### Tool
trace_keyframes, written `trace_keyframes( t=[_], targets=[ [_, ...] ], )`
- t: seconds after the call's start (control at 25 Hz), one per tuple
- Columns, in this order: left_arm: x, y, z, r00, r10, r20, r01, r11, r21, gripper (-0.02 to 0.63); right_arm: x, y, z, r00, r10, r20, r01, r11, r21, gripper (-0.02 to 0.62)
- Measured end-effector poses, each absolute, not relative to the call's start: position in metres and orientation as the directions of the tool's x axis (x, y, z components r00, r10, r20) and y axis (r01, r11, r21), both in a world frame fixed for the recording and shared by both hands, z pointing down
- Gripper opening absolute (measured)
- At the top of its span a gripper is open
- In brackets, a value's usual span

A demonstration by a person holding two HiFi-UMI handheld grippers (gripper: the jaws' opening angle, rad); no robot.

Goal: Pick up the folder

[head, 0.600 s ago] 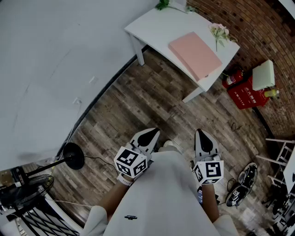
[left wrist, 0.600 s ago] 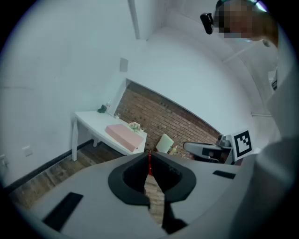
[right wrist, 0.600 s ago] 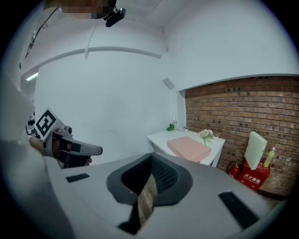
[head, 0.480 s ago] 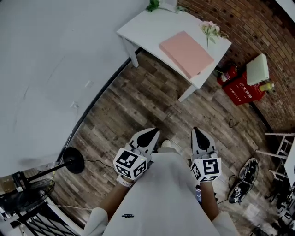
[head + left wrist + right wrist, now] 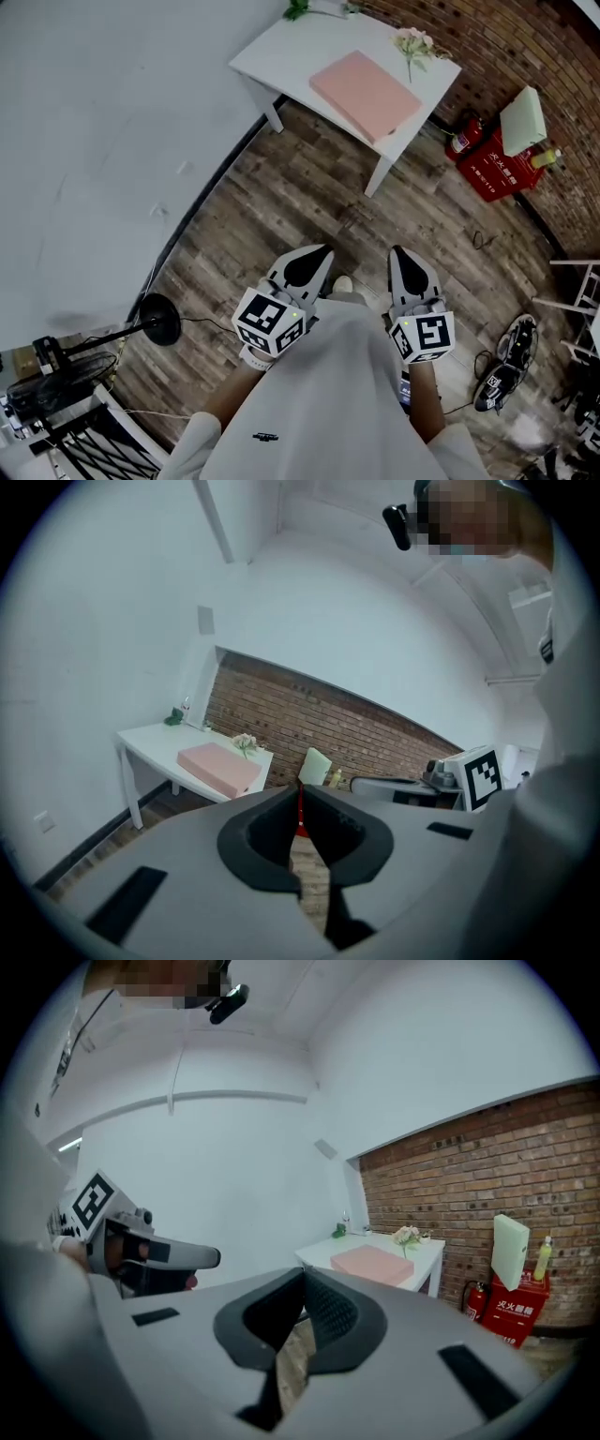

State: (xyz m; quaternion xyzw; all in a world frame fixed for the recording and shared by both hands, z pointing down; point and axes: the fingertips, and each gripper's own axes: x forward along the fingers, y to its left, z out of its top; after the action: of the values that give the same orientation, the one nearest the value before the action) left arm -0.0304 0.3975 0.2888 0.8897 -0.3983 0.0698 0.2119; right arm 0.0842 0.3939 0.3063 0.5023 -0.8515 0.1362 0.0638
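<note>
- The left gripper [image 5: 317, 251] and right gripper [image 5: 400, 253] are both pinched closed and empty.
- Approach the flat pink rectangular folder [image 5: 366, 92] at twelve o'clock on the white table [image 5: 281, 47], and open the jaws first.

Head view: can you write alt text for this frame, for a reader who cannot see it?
Seen from above, a person on a wooden floor holds the left gripper and right gripper close to the body, both shut and empty. Some way ahead, a pink folder lies flat on a white table with flowers, beside a brick wall.
</note>
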Motion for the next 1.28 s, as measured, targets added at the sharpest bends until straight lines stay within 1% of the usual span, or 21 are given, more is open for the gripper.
trace_keyframes(
  t=[0.16,0.32,0.68,1.04,1.28],
  targets=[
    [-0.017,0.399,0.292,0.666,-0.687,0.291,-0.744,-0.584,0.324,0.029,0.103,0.398,0.319,-0.500,-0.835,0.230,-0.865,0.467,-0.184,0.009],
    [-0.010,0.400,0.289,0.665,-0.684,0.300,-0.746,-0.586,0.318,0.029,0.115,0.402,0.323,-0.492,-0.840,0.227,-0.867,0.449,-0.218,0.028],
    [-0.012,0.383,0.288,0.664,-0.689,0.289,-0.746,-0.587,0.315,0.029,0.117,0.388,0.326,-0.492,-0.841,0.223,-0.865,0.444,-0.232,0.028],
    [-0.045,0.314,0.295,0.662,-0.701,0.266,-0.743,-0.565,0.359,0.029,0.086,0.321,0.326,-0.492,-0.833,0.252,-0.869,0.450,-0.208,0.028],
    [-0.055,0.250,0.295,0.698,-0.669,0.257,-0.709,-0.591,0.385,0.029,0.073,0.257,0.319,-0.462,-0.847,0.264,-0.886,0.424,-0.190,0.027]
  ],
)
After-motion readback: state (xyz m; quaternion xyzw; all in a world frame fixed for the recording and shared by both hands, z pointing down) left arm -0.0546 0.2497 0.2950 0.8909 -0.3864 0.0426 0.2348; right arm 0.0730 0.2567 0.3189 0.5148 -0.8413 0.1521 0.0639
